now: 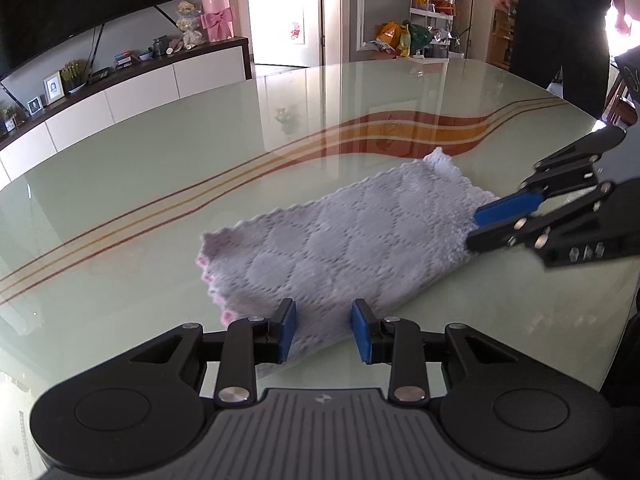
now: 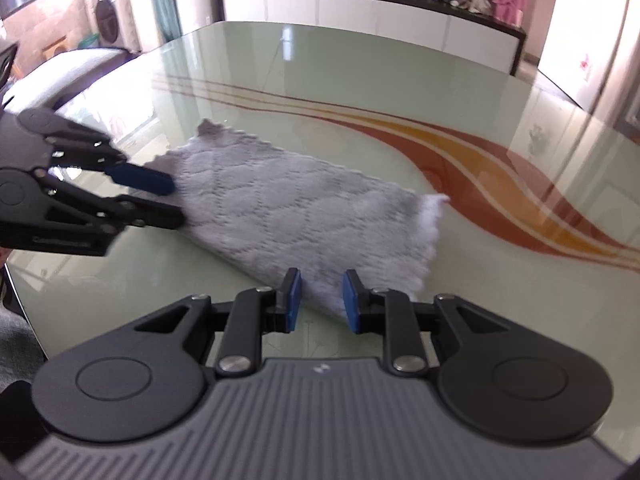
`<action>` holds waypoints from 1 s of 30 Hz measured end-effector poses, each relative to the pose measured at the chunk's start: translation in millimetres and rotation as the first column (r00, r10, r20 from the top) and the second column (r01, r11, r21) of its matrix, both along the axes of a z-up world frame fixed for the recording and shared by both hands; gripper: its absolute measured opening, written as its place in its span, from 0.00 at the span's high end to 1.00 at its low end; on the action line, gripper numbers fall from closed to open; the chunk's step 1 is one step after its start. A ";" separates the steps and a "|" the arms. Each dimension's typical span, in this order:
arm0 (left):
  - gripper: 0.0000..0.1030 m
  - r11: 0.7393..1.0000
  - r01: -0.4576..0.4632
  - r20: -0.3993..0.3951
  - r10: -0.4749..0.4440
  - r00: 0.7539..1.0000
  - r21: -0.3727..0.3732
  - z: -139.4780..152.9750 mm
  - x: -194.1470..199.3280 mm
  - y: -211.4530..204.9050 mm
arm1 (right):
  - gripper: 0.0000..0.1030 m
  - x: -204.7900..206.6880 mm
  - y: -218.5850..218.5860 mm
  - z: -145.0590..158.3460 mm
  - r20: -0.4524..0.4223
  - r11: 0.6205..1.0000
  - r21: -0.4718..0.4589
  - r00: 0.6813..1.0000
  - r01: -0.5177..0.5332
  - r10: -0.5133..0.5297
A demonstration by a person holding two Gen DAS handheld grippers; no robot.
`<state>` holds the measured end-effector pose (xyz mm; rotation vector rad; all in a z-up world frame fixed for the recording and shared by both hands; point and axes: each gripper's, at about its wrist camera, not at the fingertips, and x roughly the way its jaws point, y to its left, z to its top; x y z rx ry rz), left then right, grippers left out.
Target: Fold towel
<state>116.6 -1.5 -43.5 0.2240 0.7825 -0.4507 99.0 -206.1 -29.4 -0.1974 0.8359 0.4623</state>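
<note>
A pale grey quilted towel [image 1: 340, 240] with pink scalloped trim lies folded into a long strip on the glass table [image 1: 160, 168]. It also shows in the right wrist view [image 2: 288, 208]. My left gripper [image 1: 323, 330] is open, its jaws standing apart over the strip's near end. It shows in the right wrist view [image 2: 172, 204] at the towel's left end. My right gripper [image 2: 318, 300] is open over the other end. It shows in the left wrist view [image 1: 476, 226] at the towel's right edge. Neither holds the cloth.
The table has an orange and red wave stripe [image 1: 400, 132] behind the towel. A person in dark clothes [image 1: 560, 32] stands at the far right edge. A white sideboard [image 1: 120, 92] with ornaments runs along the wall beyond the table.
</note>
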 end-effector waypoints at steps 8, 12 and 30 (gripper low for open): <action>0.61 1.000 -0.025 -0.002 0.025 1.000 0.008 -0.2 -1.6 9.5 | 0.74 -3.0 -20.0 -3.4 -0.009 0.999 -0.008 0.999 0.050 -0.050; 0.61 0.999 -0.028 0.000 0.028 1.000 0.019 0.2 -2.4 9.2 | 0.74 -4.8 -23.6 -4.9 -0.011 0.998 -0.011 0.998 0.058 -0.058; 0.50 0.995 -0.075 0.079 0.070 0.994 0.070 7.1 -13.0 14.0 | 0.63 -8.4 -31.6 -7.8 -0.015 0.997 0.002 0.997 0.079 -0.079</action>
